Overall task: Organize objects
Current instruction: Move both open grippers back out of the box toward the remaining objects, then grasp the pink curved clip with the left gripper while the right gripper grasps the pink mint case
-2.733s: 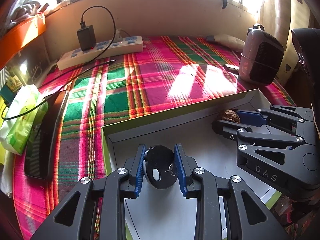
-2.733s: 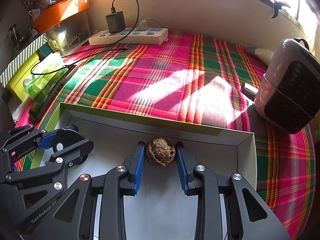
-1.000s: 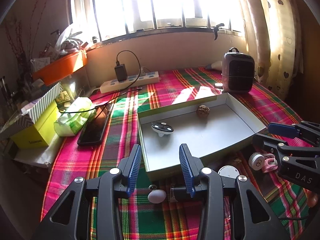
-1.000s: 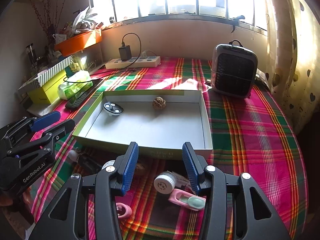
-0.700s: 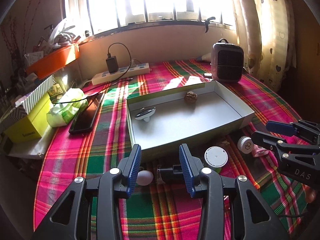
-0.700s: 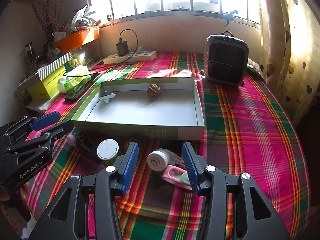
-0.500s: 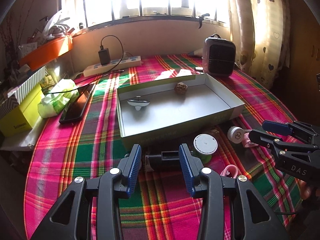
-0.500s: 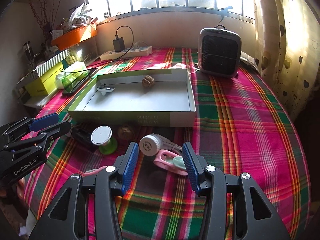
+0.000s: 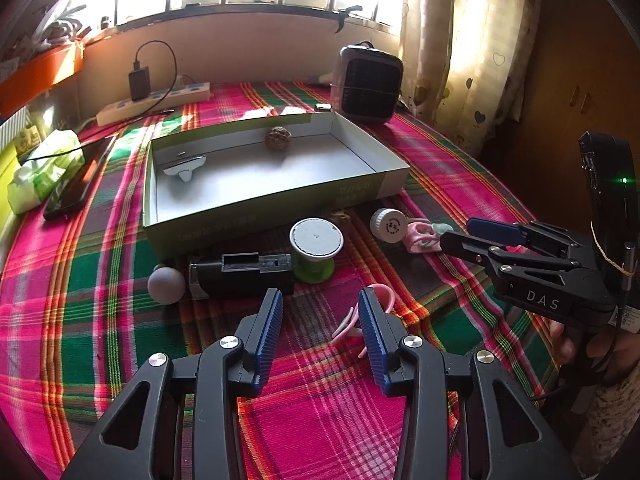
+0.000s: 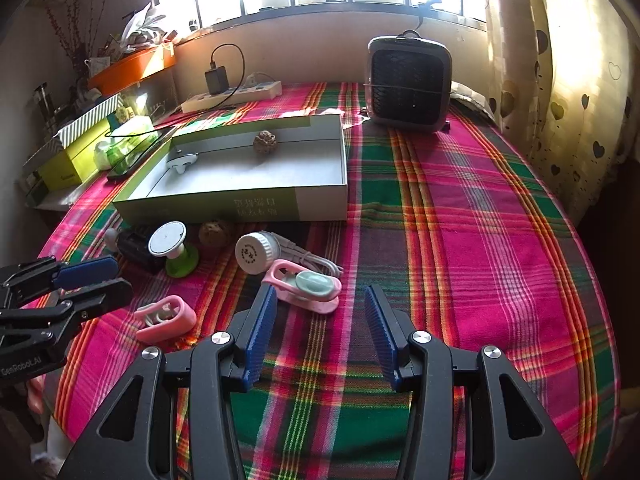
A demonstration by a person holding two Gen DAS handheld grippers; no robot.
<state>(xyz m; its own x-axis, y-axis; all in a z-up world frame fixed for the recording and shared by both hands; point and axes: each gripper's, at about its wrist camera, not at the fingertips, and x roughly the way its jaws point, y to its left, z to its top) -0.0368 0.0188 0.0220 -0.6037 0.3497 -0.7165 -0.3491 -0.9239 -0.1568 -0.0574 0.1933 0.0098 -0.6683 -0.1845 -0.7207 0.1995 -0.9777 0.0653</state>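
A shallow green-sided box holds a walnut and a small disc-shaped piece. Loose things lie in front of it: a green spool with a white top, a black block, a grey ball, a second walnut, a white cap with a cord, a pink-and-mint clip and a pink clip. My left gripper is open and empty beside the pink clip. My right gripper is open and empty near the pink-and-mint clip.
A small heater stands at the back right. A power strip with a charger, a phone, a tissue pack and boxes lie at the left. The plaid-covered table drops off at the near and right edges.
Both grippers let go of the disc piece and the walnut in the box, then pulled back and lowered toward the loose items in front of the box.
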